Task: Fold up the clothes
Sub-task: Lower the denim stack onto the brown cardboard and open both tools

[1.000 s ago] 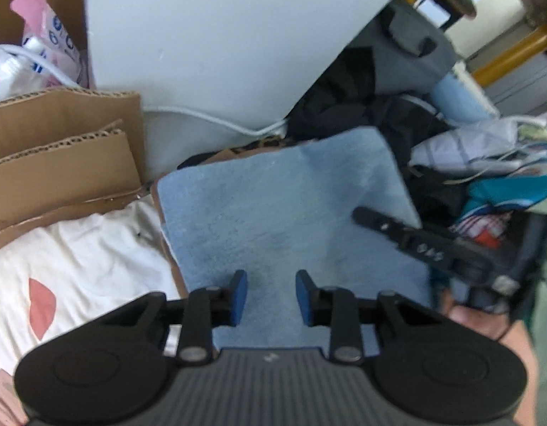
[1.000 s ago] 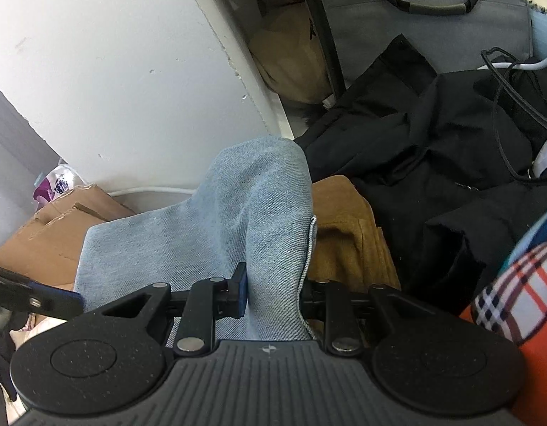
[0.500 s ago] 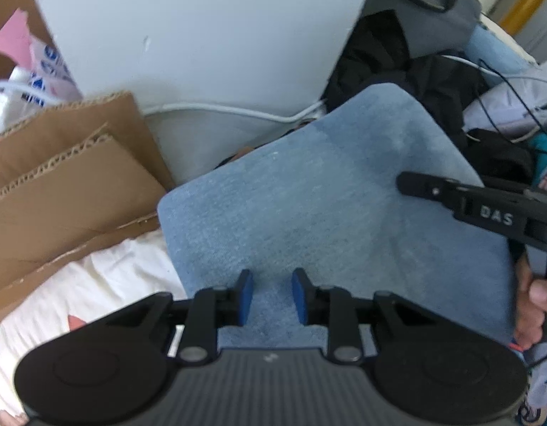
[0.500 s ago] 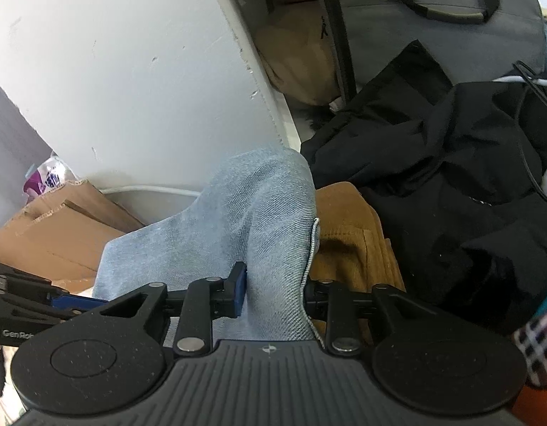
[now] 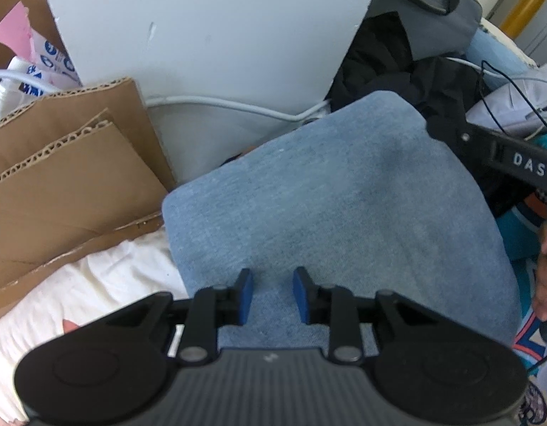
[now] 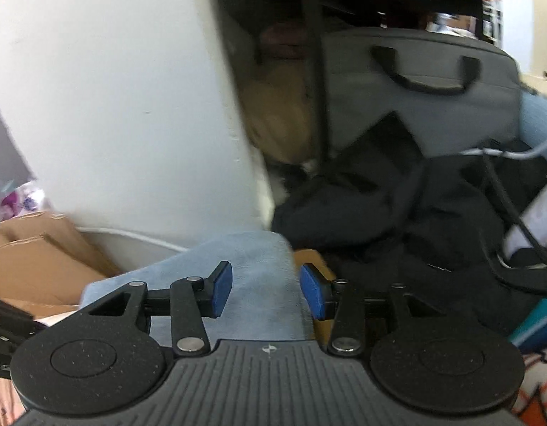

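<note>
left gripper (image 5: pixel 270 294) jaws narrow, hanging over the near edge of the folded blue denim (image 5: pixel 344 213), can't tell if pads touch it | right gripper (image 6: pixel 266 293) jaws opening, denim's corner between them, pads look clear | denim lies on white cloth (image 5: pixel 96 291) | behind: cardboard (image 5: pixel 67 177), white panel (image 5: pixel 216 35), grey bag (image 6: pixel 433 81)

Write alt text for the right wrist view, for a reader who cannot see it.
The right tongs are opening, blue pads either side of a folded light-blue denim garment without pressing it. Behind lie black clothes, a grey bag and a white panel, with cardboard at left.
</note>
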### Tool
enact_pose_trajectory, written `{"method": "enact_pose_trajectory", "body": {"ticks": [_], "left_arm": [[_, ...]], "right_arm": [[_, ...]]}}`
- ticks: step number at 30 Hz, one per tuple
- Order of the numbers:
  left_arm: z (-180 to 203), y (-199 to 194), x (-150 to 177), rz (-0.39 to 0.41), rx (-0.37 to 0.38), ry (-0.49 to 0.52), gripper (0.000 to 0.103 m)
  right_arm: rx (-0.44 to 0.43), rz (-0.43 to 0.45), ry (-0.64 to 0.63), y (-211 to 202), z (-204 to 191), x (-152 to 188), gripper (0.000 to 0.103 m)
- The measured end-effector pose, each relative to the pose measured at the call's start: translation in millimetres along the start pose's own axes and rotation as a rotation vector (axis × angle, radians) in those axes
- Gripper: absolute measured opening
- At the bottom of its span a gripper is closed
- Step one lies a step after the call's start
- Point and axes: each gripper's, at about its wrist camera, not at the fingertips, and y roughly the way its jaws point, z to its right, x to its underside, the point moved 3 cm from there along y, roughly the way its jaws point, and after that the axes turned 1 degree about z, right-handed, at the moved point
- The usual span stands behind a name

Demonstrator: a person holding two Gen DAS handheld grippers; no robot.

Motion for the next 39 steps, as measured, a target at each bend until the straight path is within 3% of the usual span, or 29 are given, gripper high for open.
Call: {"method": "enact_pose_trajectory", "body": {"ticks": [1, 2, 10, 18, 22, 27, 29, 34, 39], "left_arm": [[-0.9, 0.4, 0.3, 0.001, 0.002, -0.001, 0.029], [-1.5, 0.8, 0.4, 0.002, 0.004, -0.002, 0.029], [-0.4, 2.4, 1.5, 0.008, 0.001, 0.005, 0.029], [1.0, 3.1, 1.8, 0.013, -0.004, 0.005, 0.029], [1.4, 1.4, 1.6, 0.014, 0.001, 0.008, 0.029], [3.4, -15.2, 8.4, 0.055, 0.042, 0.013, 0.027], [7.9, -23.7, 14.0, 0.07, 0.054, 0.032, 0.027], [28.5, -39.6, 37.3, 0.088, 0.065, 0.116, 0.027], [38.9, -34.2, 56.2, 0.088, 0.028, 0.176, 0.027]], "right_arm": [[-0.005, -0.019, -0.018, 3.0, -3.7, 1.7, 0.026], [-0.01, -0.033, -0.032, 5.2, -6.7, 4.1, 0.025], [-0.016, -0.079, -0.067, 32.0, -13.4, 9.1, 0.024], [0.025, -0.055, -0.06, 48.1, -17.1, 0.7, 0.024], [0.041, -0.036, -0.049, 39.6, -14.8, -4.9, 0.026], [-0.026, -0.055, -0.069, 16.1, -19.6, 0.4, 0.031], [-0.044, -0.058, -0.087, 4.3, -23.4, 7.3, 0.037], [-0.096, -0.063, -0.107, -20.1, -35.4, 31.4, 0.037], [-0.127, -0.088, -0.134, -31.7, -49.2, 64.4, 0.037]]}}
